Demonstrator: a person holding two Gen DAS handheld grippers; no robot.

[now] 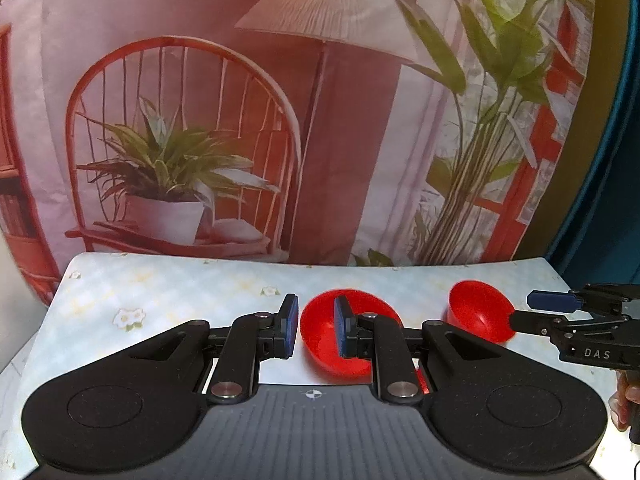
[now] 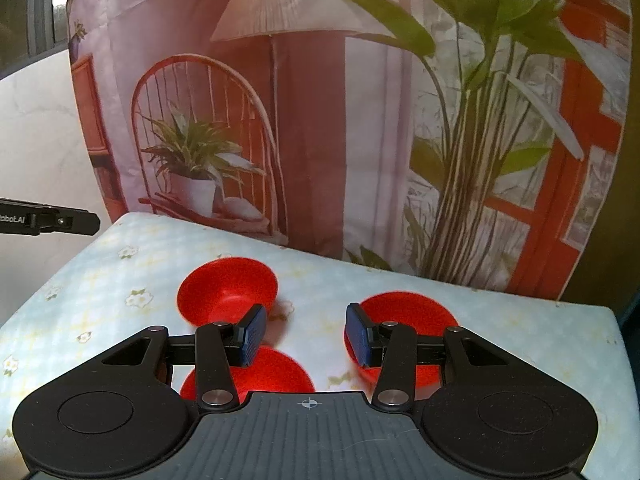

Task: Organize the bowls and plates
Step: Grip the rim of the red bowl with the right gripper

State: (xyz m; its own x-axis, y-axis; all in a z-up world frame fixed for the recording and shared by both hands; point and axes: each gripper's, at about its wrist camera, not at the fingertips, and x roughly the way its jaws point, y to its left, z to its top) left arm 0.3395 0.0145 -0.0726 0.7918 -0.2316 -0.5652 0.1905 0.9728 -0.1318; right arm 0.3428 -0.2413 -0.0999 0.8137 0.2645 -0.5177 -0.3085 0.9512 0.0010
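Note:
Three red bowls stand on the pale flowered tablecloth [image 2: 120, 280]. In the right wrist view one bowl [image 2: 228, 292] is at the far left, one [image 2: 404, 316] lies behind the right finger, and a third [image 2: 276, 376] is close under the gripper. My right gripper [image 2: 306, 336] hangs open above them with only cloth showing between its pads. The left wrist view shows a bowl [image 1: 320, 344] ahead and another [image 1: 480, 316] beside the right gripper [image 1: 528, 312]. My left gripper [image 1: 316, 326] is shut down to a narrow slit and holds nothing.
A printed backdrop [image 1: 280, 120] of a chair, a lamp and plants hangs right behind the table's far edge. The left gripper's tip [image 2: 80, 222] hangs over the table's left edge. A hand [image 1: 624, 400] shows at the right border.

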